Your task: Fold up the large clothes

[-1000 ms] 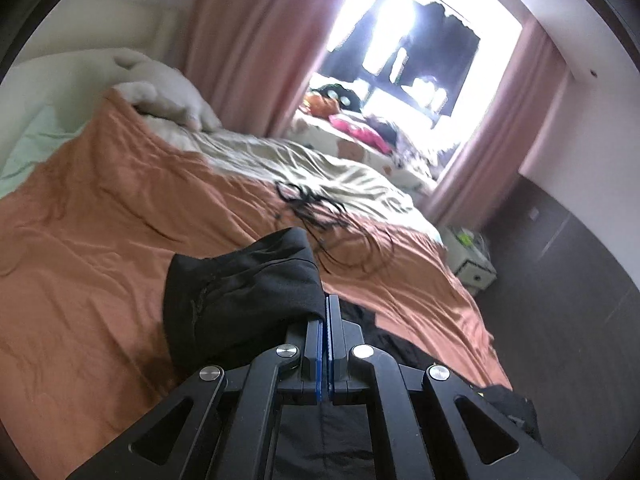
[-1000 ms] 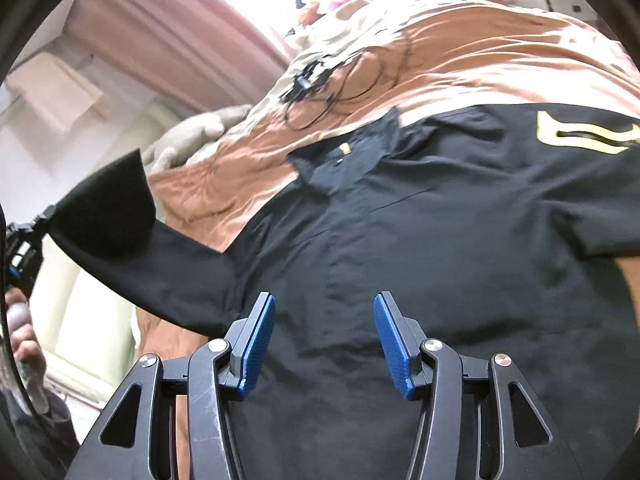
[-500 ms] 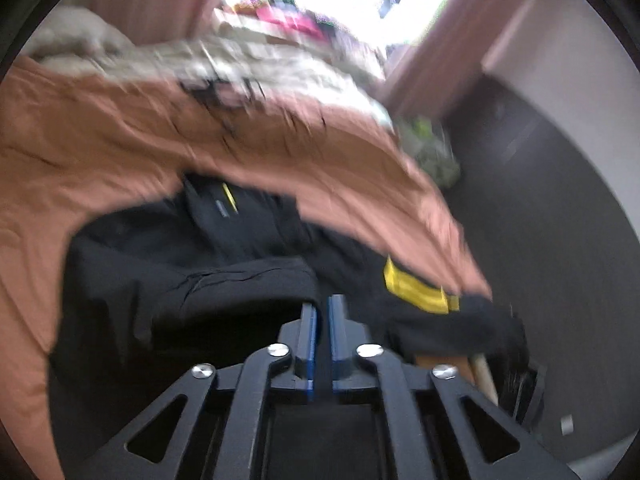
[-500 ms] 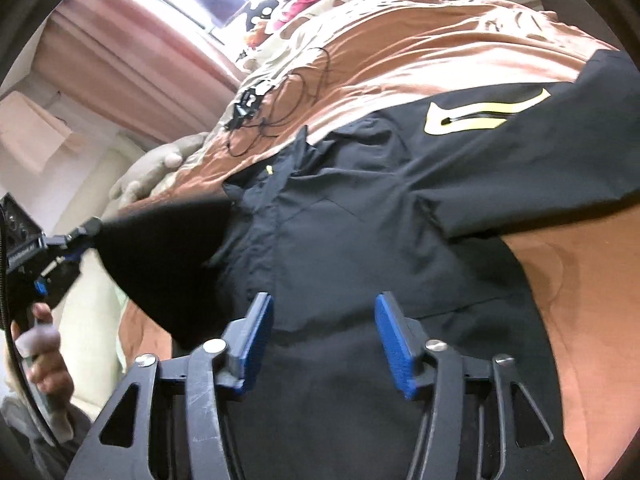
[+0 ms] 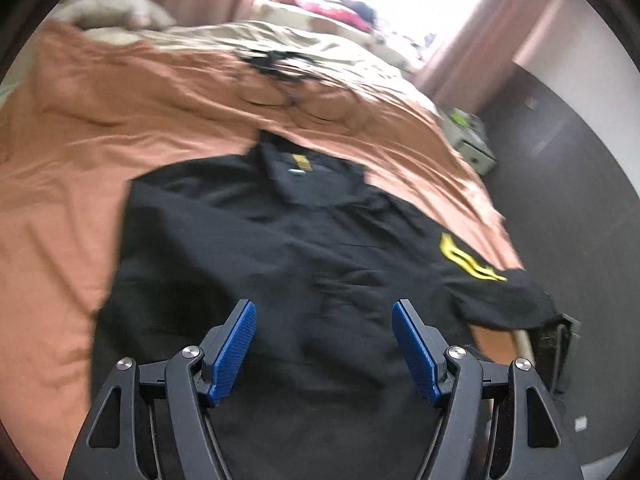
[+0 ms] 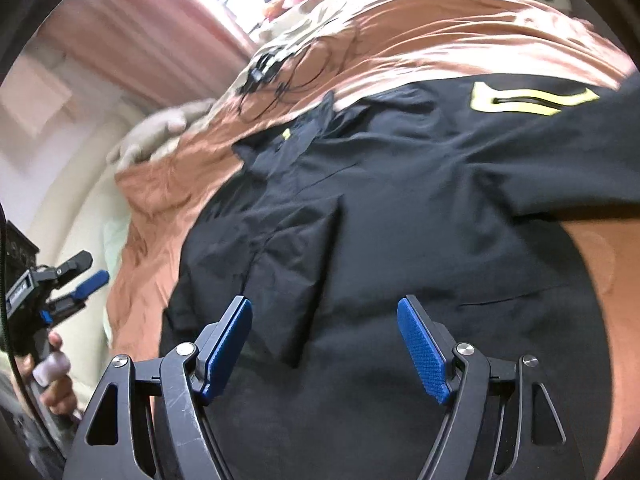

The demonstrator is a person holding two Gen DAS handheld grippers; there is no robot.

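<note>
Across the middle of both wrist views, a black polo shirt point(image 5: 304, 248) is lying spread on the orange-brown bedsheet point(image 5: 80, 128) of a bed, collar toward the top of the frame. One sleeve is lying folded in over the shirt's body, showing as a darker panel at centre left in the right wrist view point(image 6: 296, 264). The other sleeve, carrying a yellow emblem point(image 5: 468, 260), is stretching toward the right edge of the frame and hanging past the bed's side.

At the bottom of the left wrist view, the left gripper point(image 5: 324, 348) is hovering over the shirt with its blue-padded fingers point(image 5: 232, 348) spread wide, holding nothing. At the bottom of the right wrist view, the right gripper point(image 6: 324, 348) is likewise showing its fingers point(image 6: 424, 348) wide apart and gripping nothing. At the left edge of that view, the left gripper point(image 6: 80, 276) is appearing again, held in the person's hand point(image 6: 48, 376).

Beyond the collar, a tangle of black cable point(image 5: 280, 76) is lying on the sheet, and pink curtains point(image 5: 476, 32) are framing a bright window at the top.
</note>
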